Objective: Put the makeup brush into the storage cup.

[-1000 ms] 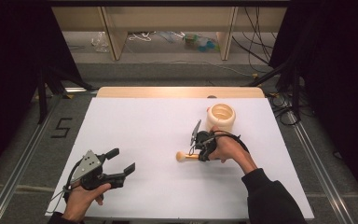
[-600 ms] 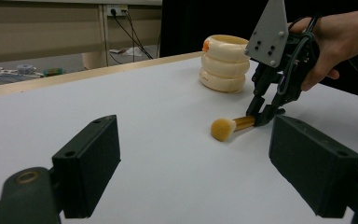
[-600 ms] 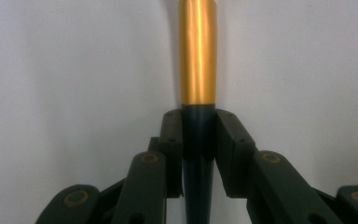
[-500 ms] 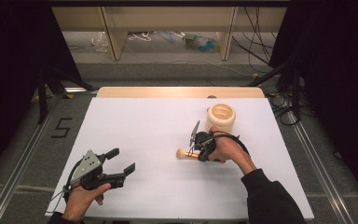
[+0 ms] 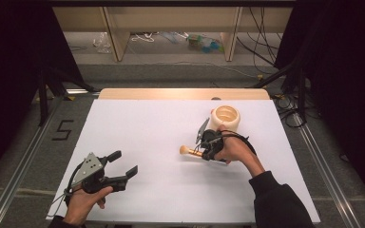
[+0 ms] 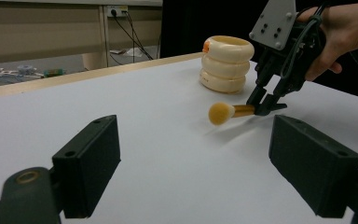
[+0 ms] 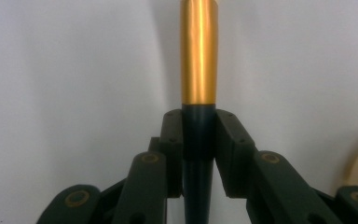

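White worktop [image 5: 147,142]: makeup brush [image 6: 228,112], likely light, stiff, slippery, pinched at its dark handle by right hand-held gripper [image 6: 266,103]; left hand-held gripper [image 5: 123,164] spread, empty.

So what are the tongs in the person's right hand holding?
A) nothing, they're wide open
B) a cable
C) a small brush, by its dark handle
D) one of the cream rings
C: the right tongs are shut on the dark handle of the brush, its gold collar and tan tip sticking out, while the stacked cream rings stand apart behind it.
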`<act>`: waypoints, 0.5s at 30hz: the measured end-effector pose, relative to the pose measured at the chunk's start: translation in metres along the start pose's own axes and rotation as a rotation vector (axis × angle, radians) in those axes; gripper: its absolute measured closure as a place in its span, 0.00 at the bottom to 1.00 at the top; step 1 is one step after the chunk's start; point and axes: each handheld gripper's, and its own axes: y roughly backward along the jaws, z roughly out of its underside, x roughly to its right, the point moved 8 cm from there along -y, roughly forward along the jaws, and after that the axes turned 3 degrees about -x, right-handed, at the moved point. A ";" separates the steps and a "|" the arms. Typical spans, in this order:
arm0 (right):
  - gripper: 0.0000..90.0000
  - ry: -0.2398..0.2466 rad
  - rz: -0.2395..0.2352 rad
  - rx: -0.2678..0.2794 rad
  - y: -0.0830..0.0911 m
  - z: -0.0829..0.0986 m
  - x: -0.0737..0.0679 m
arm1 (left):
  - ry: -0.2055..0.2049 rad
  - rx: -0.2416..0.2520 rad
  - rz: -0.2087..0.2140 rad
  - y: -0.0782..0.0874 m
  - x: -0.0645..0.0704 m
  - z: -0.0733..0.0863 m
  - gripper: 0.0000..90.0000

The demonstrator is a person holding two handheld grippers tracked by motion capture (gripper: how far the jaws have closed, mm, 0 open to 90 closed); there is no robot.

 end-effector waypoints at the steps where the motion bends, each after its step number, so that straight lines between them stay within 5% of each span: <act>1: 0.83 -0.001 0.007 0.020 0.003 -0.001 0.002 | 0.000 0.000 0.000 0.000 0.000 0.000 0.18; 9: 0.83 -0.079 0.053 0.230 0.025 -0.011 0.016 | -0.002 -0.001 -0.001 0.000 0.000 0.000 0.18; 15: 0.83 -0.102 0.082 0.296 0.029 -0.015 0.021 | -0.003 0.000 -0.002 0.000 0.000 0.000 0.18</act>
